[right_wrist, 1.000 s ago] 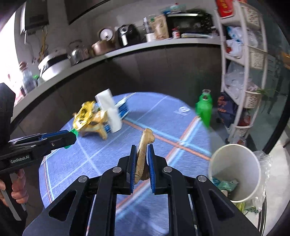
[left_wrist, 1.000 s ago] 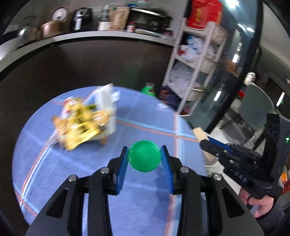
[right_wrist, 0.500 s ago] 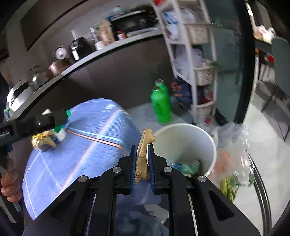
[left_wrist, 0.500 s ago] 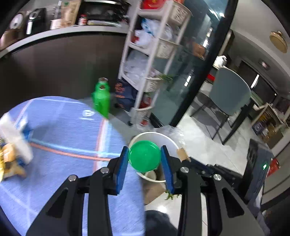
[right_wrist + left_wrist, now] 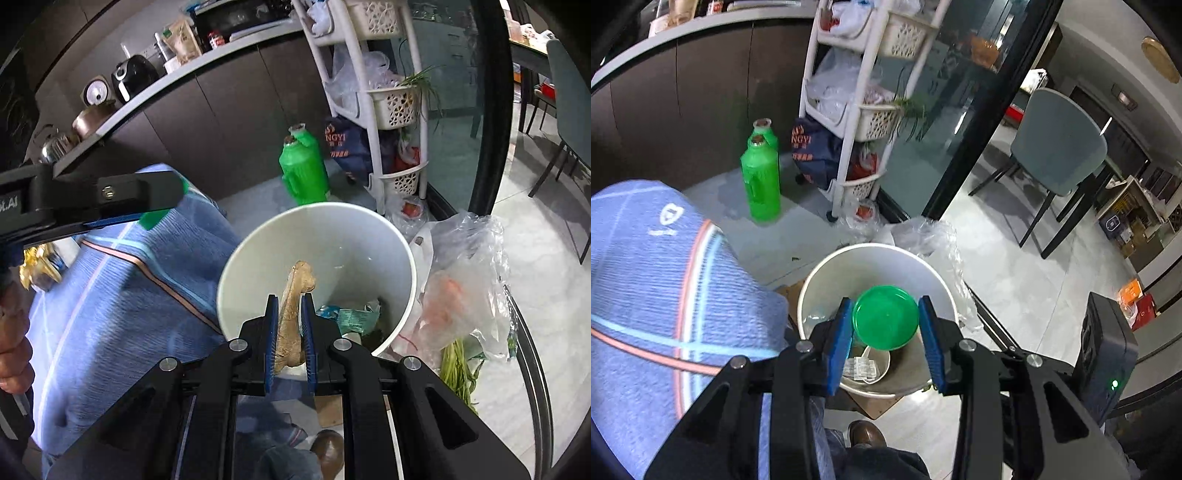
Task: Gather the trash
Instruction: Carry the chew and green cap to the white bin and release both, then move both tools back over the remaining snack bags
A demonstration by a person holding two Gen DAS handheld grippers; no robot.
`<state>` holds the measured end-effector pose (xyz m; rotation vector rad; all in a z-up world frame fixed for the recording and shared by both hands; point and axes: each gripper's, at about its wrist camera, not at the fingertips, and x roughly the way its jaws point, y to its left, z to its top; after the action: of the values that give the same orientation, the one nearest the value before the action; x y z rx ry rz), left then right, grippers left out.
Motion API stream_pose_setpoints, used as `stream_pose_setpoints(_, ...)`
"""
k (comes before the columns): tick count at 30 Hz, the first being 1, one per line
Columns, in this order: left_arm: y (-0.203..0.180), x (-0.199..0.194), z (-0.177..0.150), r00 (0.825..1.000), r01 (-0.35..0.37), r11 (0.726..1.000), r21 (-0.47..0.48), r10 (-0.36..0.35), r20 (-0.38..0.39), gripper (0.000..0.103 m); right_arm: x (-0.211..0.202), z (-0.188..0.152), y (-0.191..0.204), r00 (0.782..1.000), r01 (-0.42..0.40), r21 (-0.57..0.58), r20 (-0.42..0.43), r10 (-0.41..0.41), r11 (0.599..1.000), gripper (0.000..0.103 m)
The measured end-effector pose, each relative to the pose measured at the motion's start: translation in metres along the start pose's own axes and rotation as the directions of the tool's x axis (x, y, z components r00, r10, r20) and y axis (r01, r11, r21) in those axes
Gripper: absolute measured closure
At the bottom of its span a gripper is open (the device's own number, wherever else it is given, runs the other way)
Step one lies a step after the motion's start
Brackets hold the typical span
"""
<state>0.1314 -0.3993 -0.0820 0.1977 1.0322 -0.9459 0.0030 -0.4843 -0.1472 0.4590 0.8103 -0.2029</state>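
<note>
My left gripper [image 5: 884,325] is shut on a round green lid [image 5: 885,318], held over the mouth of the white trash bucket [image 5: 827,273] on the floor. My right gripper [image 5: 290,321] is shut on a pale bone [image 5: 293,306] that stands upright between the blue pads, above the near rim of the same white trash bucket [image 5: 258,240]. Wrappers and a white cup lie inside the bucket. The left gripper's fingers [image 5: 110,195] cross the upper left of the right wrist view, with the green lid's edge [image 5: 151,218] showing below them.
The blue-clothed round table [image 5: 646,288] lies left of the bucket, with yellow wrappers [image 5: 37,266] on it. Green bottles [image 5: 761,181], a white basket shelf [image 5: 857,110] and a clear plastic bag [image 5: 465,280] crowd the bucket. A grey chair [image 5: 1060,151] stands beyond; a shoe [image 5: 866,435] shows below.
Both grippers swung from over the table to over the trash bucket and sank toward it, the left still carrying the green lid, the right the bone.
</note>
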Motion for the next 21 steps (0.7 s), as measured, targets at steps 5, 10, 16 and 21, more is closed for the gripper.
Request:
stream_pose_setpoints(5, 0.011, 0.023, 0.004, 0.999, -0.031, 0.999, -0.035, 0.03, -0.018, 0.044, 0.013, 0.001, -0.002, 1.0, -0.006, -0.031, 0.002, 0.006, 0.999, 0.055)
stream_pose_setpoints(10, 0.021, 0.015, 0.007, 0.996, -0.069, 0.992, -0.106, 0.075, 0.051, 0.004, 0.01, -0.001, 0.001, 0.999, 0.012, -0.092, 0.034, -0.009, 0.996, 0.029)
stream_pose_setpoints(16, 0.023, 0.006, 0.005, 0.994, -0.09, 0.988, -0.126, 0.098, 0.055, 0.004, 0.003, -0.003, 0.002, 0.999, 0.013, -0.081, 0.042, -0.01, 0.997, 0.011)
stream_pose_setpoints(21, 0.022, -0.014, 0.001, 0.992, -0.095, 0.986, -0.134, 0.105, 0.067, 0.004, -0.011, 0.0, 0.015, 0.999, 0.009, -0.098, 0.054, -0.004, 0.995, 0.009)
